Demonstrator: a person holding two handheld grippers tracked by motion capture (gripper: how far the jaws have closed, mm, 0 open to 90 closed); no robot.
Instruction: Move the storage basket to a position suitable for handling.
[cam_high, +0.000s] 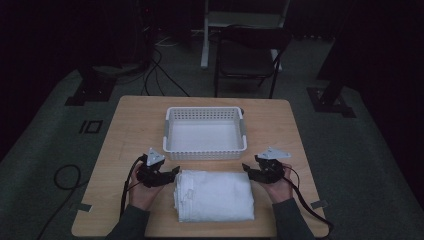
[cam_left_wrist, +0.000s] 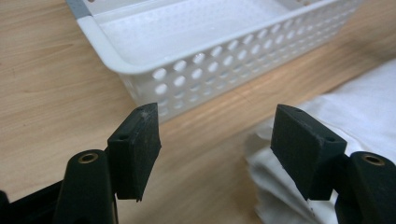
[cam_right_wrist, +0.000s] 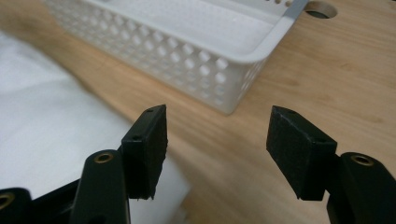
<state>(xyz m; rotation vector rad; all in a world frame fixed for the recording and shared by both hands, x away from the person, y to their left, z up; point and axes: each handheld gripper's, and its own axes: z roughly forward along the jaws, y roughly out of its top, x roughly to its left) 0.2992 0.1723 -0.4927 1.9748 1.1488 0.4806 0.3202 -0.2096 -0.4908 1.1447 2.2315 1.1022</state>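
A folded white towel (cam_high: 214, 195) lies on the wooden table (cam_high: 130, 125) near its front edge. Behind it stands an empty white perforated basket (cam_high: 205, 149). My left gripper (cam_high: 172, 172) is held at the towel's left edge, open, with nothing between its jaws. In the left gripper view the towel (cam_left_wrist: 345, 112) lies by the right jaw and the basket (cam_left_wrist: 205, 70) is ahead. My right gripper (cam_high: 247, 169) sits at the towel's upper right corner, open and empty. In the right gripper view the towel (cam_right_wrist: 46, 121) spreads at left, the basket (cam_right_wrist: 187, 51) beyond.
A dark folding chair (cam_high: 247, 55) and a white stand (cam_high: 205, 35) are behind the table. Cables (cam_high: 160, 75) run over the grey floor. A round hole (cam_right_wrist: 322, 9) in the tabletop is near the basket's far corner. Bare wood lies left and right of the basket.
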